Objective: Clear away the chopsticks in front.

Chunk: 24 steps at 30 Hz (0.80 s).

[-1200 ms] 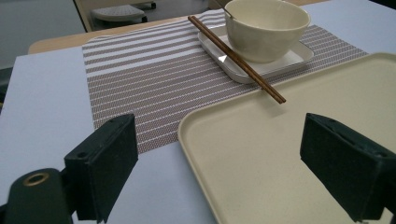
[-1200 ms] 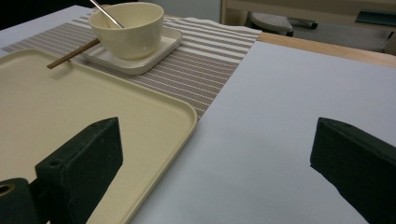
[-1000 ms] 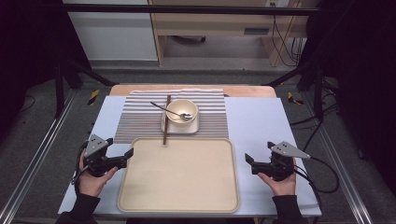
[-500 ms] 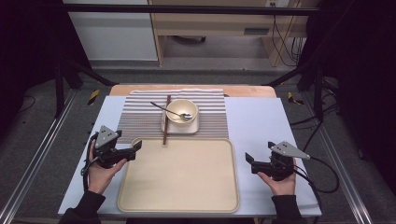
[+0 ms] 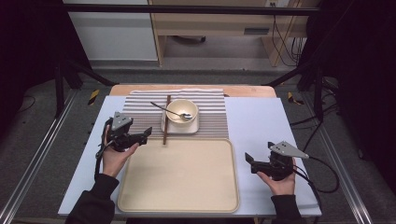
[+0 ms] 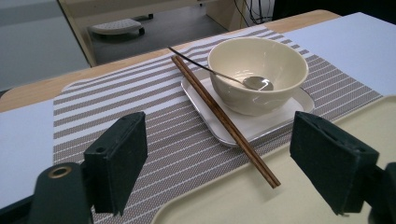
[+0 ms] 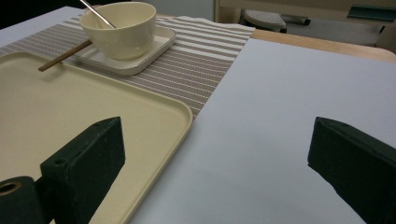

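Observation:
A cream bowl (image 5: 182, 111) with a metal spoon (image 5: 168, 111) in it stands on a small square plate (image 5: 193, 127) on the striped placemat (image 5: 212, 112). Brown chopsticks (image 5: 166, 120) lean on the plate's left edge, their near tips over the rim of the large beige tray (image 5: 180, 173). My left gripper (image 5: 144, 134) is open, held above the tray's far left corner, pointing at the chopsticks (image 6: 224, 120) and bowl (image 6: 257, 73). Right of the tray, my right gripper (image 5: 249, 161) rests open over the white table cover, with the tray (image 7: 56, 107) to its left.
The white cover (image 5: 261, 135) has bare room right of the placemat and tray. A wooden table edge (image 5: 243, 91) shows at the back. Metal frame rails (image 5: 37, 154) run along both sides of the table. Cables (image 5: 322, 163) trail from the right gripper.
My left gripper has moved forward and right, from beside the tray's left edge to its far left corner near the chopsticks. The right gripper has stayed put.

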{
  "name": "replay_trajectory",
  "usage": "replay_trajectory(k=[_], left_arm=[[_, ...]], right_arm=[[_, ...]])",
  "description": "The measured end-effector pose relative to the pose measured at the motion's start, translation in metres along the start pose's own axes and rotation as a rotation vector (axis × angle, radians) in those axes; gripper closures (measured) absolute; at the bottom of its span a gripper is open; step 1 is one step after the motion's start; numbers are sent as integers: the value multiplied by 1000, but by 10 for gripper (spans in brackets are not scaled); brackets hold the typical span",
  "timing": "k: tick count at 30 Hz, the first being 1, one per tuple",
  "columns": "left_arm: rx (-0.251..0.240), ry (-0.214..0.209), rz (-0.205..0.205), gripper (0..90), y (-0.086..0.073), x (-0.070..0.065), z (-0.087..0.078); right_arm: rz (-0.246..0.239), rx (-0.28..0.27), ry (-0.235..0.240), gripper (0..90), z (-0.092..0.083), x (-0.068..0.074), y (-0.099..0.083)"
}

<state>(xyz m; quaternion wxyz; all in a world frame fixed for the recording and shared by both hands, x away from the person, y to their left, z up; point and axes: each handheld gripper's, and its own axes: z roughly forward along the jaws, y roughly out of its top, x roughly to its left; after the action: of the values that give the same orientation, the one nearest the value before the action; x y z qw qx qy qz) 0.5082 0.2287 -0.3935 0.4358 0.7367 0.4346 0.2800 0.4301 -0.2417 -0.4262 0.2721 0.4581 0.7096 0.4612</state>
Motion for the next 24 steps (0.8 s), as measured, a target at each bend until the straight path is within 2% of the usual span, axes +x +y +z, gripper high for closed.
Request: replay_trajectory(k=[6,7,14,24], left_arm=[[-1,-10,-4,240,3,-4,16],[14,-11,-1,245,4,-5,23],[42,-9,-2,297,1,-3,39],[120,3,29,380,-5,-8,71]], right_arm=[[4,0,0,45,0,0,0],[4,0,1,45,0,0,0],[6,0,2,51,1,0,0],[9,2,2,54,2,0,0]])
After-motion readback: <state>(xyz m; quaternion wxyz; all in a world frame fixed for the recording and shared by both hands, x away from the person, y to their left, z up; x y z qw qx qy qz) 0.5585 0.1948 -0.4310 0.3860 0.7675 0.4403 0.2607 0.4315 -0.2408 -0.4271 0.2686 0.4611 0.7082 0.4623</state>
